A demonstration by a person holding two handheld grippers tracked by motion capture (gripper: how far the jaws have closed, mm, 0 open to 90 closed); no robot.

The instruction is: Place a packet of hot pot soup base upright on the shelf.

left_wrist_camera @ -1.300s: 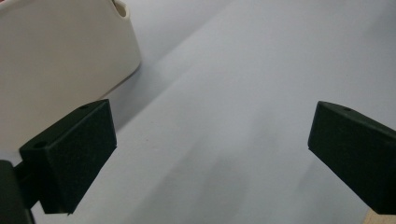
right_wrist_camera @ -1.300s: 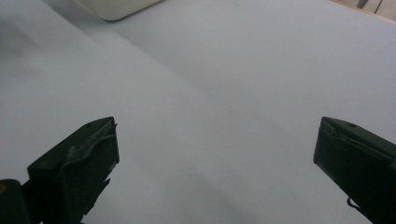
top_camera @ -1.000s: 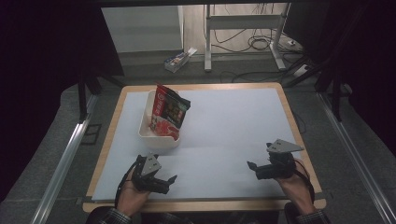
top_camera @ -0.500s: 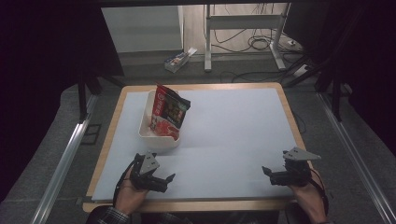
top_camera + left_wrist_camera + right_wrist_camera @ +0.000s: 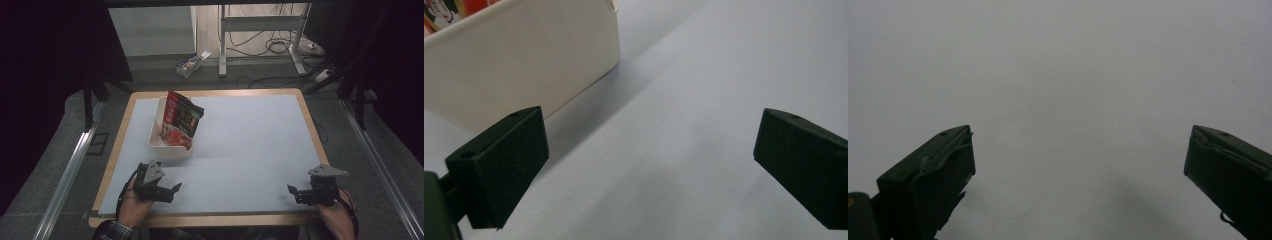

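White bin (image 5: 170,145) holds red packet (image 5: 181,120); right gripper (image 5: 295,192) has retreated to table's near edge, both grippers wide, empty; left gripper (image 5: 172,190).

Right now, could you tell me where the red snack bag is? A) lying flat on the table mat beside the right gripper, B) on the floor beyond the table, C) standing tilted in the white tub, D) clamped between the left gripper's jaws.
C: the red snack bag stands tilted inside the white tub, while the left gripper and the right gripper are both open and hold nothing.
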